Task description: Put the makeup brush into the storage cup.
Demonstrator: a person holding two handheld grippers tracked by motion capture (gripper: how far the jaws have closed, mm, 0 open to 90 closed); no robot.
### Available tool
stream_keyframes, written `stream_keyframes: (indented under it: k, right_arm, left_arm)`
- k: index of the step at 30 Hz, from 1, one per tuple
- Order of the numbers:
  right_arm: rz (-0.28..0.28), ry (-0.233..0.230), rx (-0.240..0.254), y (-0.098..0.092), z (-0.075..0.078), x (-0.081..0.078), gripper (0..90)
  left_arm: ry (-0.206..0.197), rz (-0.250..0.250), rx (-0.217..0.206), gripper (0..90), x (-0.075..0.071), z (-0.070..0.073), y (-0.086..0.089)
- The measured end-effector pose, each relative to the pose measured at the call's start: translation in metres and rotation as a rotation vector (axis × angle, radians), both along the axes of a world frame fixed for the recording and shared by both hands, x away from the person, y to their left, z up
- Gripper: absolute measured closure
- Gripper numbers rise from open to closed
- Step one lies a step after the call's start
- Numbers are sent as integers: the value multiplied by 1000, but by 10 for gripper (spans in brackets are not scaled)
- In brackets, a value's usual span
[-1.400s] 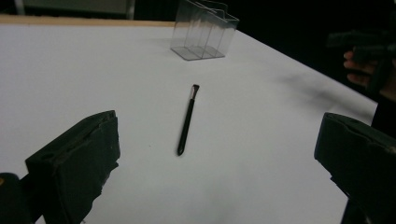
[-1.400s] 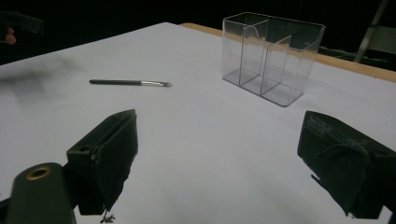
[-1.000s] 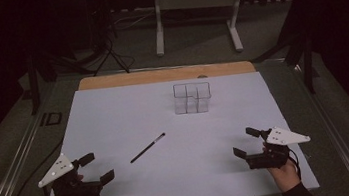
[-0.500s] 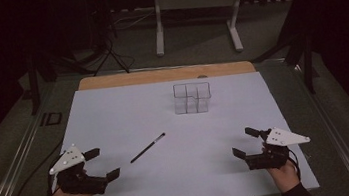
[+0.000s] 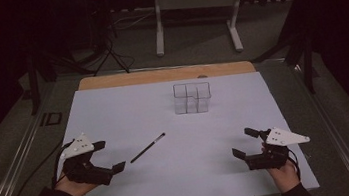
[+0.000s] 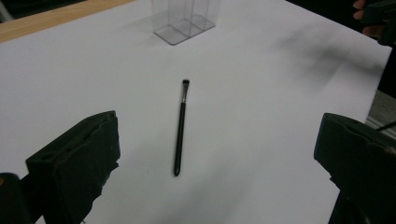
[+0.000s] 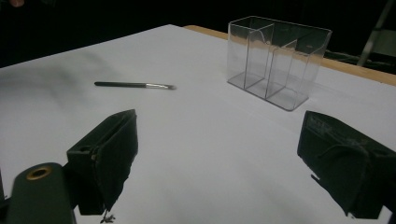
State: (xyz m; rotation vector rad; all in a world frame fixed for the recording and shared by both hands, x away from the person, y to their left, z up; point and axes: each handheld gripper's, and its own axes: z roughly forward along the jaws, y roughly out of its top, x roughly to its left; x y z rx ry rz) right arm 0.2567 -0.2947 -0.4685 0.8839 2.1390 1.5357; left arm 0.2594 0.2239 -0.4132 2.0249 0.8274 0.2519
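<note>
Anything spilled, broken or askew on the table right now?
Nothing stands out. The clear organizer stands upright and empty near the far edge. The thin black brush lies flat and loose on the white sheet, apart from it. Left gripper and right gripper are open, touching nothing.

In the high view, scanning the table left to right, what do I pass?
Left gripper → black brush → clear compartment organizer → right gripper.

Dim, grainy frames; dark surroundings, soft shadows on the pale sheet.
</note>
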Motion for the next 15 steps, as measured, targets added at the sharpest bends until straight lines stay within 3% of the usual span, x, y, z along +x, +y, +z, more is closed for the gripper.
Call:
stream_keyframes:
  k: [9,15]
  right_arm:
    - [6,2,4,0,0,0,123]
    - [8,-1,2,1,0,0,123]
  left_arm:
    - [22,-47,83,14,14,11,-11]
    - [37,-69,116,14,21,13,-16]
